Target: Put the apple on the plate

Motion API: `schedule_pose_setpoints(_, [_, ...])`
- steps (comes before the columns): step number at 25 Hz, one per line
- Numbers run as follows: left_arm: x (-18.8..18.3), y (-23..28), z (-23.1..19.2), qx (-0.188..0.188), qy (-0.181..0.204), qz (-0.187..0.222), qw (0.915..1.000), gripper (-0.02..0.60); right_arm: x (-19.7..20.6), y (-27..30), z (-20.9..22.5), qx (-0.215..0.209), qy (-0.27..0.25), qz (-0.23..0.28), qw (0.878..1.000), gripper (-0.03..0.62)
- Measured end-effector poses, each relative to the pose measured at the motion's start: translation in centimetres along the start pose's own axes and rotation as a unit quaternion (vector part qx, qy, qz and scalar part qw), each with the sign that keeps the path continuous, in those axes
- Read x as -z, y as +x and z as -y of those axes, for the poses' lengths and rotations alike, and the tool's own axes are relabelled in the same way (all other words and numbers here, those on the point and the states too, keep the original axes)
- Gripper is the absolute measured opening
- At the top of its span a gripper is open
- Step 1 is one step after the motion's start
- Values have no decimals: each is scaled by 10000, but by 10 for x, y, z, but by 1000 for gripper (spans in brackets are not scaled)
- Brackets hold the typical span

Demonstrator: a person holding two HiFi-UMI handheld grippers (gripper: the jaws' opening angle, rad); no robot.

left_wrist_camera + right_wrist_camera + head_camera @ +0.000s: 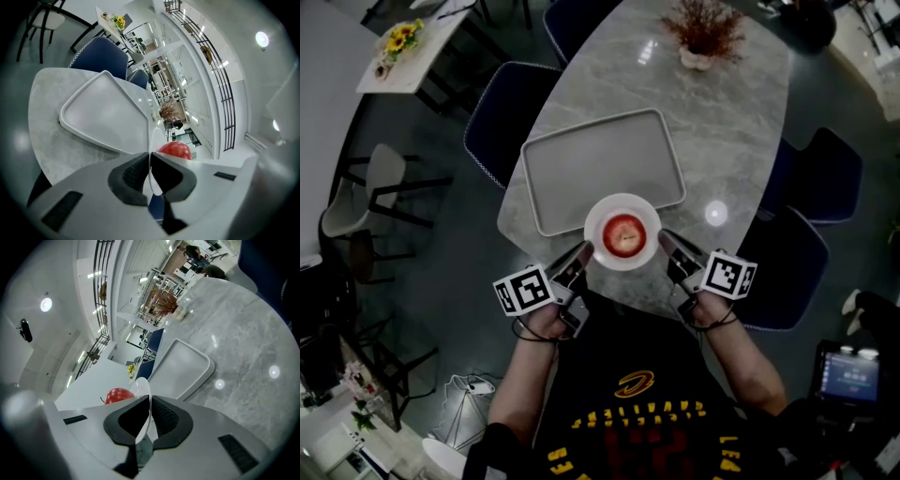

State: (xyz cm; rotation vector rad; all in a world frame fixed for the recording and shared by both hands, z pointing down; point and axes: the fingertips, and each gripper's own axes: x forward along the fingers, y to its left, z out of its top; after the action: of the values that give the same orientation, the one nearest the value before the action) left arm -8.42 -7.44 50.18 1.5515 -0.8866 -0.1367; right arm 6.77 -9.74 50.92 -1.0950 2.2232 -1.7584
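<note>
Holding a plate with 1 apple, 2 claws on its rim

Sitting at the middle of the round white plate (596, 214), the apple (624, 234) is red with a paler patch on top. That patch and the plate's full circle appear only in the head view, where the left claw (577, 257) meets the rim at 8 o'clock and the right claw (667, 242) at 4 o'clock. Only the gripper views show the bite: each claw's dark pads (133, 174) are closed on the thin plate rim, with the apple's red curve just behind. A grey tray (581, 159) lies at the plate's 12 o'clock on the marble table (731, 131), and the plate overlaps its near edge.
</note>
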Motion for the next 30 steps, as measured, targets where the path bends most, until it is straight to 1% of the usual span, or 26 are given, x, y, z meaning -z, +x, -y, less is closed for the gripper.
schedule_pose_setpoints(5, [-31,12,1,209,100,-169,9996,18,-12,20,-2,77,62,204,9997,28])
schedule_pose_setpoints(9, [-57,16,-8,165,92,-329,9993,18,-19,42,-5,200,134,333,9992,28])
schedule_pose_setpoints(13, [-78,27,-13,256,142,-465,9985,18,-29,59,-3,285,164,482,9983,28])
schedule_pose_setpoints(19, [-125,64,-31,242,116,-702,9972,18,-60,107,14,327,299,662,9968,28])
schedule_pose_setpoints(21, [-131,69,-32,240,127,-785,9965,17,-63,110,18,446,384,700,9958,28])
schedule_pose_setpoints(25, [-137,82,-39,189,132,-940,9953,17,-69,116,28,539,469,753,9946,28])
schedule_pose_setpoints(30, [-134,92,-48,141,160,-1083,9939,17,-65,117,42,713,535,775,9930,28])
